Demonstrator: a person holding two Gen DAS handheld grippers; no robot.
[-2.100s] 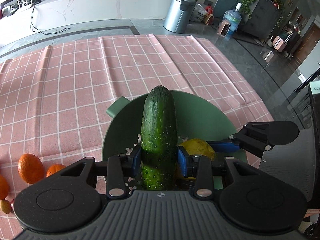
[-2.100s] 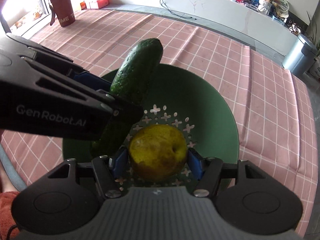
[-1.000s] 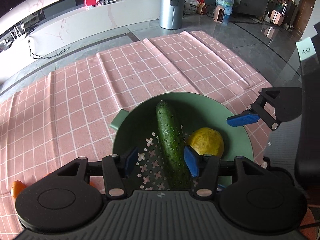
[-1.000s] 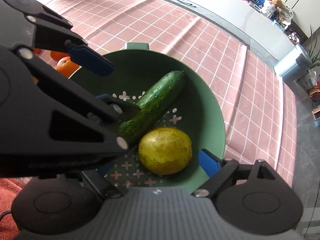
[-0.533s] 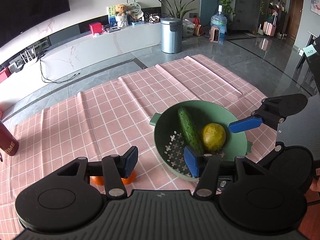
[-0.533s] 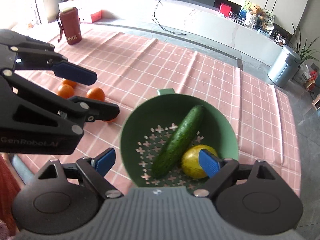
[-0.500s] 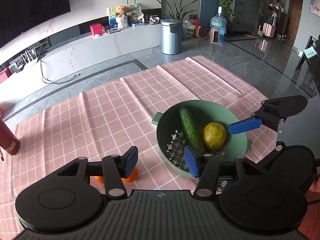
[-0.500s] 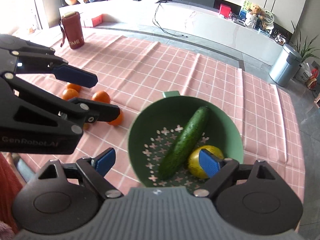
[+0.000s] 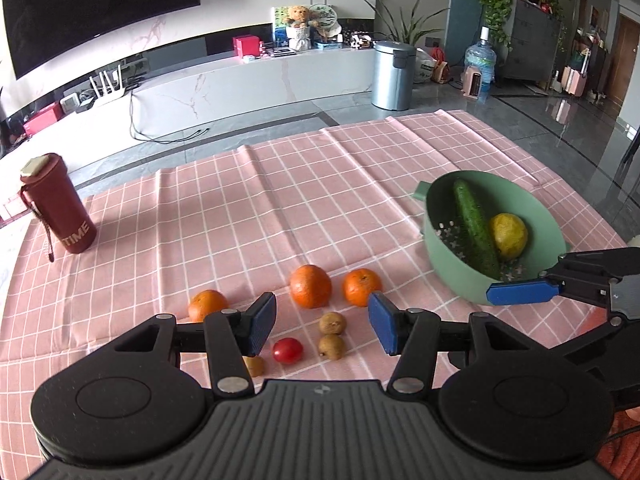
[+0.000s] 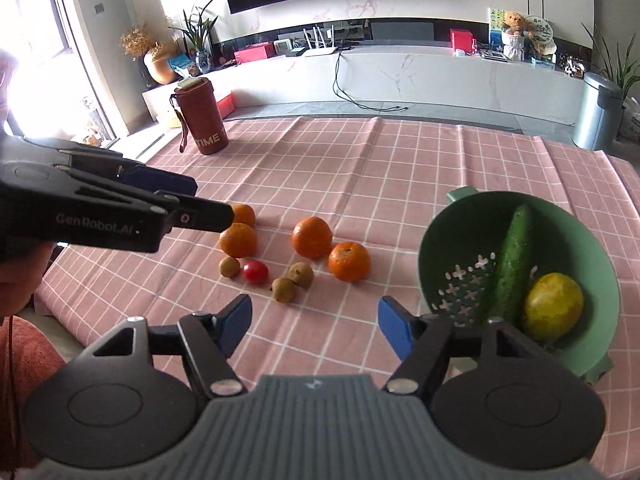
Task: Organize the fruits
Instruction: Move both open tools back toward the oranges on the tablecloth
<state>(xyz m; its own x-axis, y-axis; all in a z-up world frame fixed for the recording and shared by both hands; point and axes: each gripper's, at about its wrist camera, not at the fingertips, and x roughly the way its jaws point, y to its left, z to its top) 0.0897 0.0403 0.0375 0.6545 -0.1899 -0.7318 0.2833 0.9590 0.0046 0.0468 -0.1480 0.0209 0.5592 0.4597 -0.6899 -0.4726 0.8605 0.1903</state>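
Loose fruit sits in a cluster on the pink checked cloth (image 10: 400,168), near edge, left of the green colander (image 10: 436,240): four oranges – far-left orange (image 10: 243,214), left orange (image 10: 238,240), middle orange (image 10: 312,237), right orange (image 10: 349,261) – plus a cherry tomato (image 10: 255,271) and three small brown fruits, one (image 10: 229,267) left of the tomato, two (image 10: 301,274) (image 10: 284,289) right of it, touching or nearly. Colander w/ perforated base holds a cucumber (image 10: 512,264) lying lengthwise and a yellow fruit (image 10: 554,305) just beside it on the right; prob. lemon, can't be sure. Rest of fruit not yet in, so task looks partly done. Left gripper (image 9: 322,320) hovers over the near cluster, jaws apart, nothing between them – likely lined up for next pick, tomato or a brown fruit nearest. Right gripper (image 10: 316,326) also spread wide, empty, between cluster and colander. Red bottle (image 10: 202,116) stands far left, well apart from the fruit.
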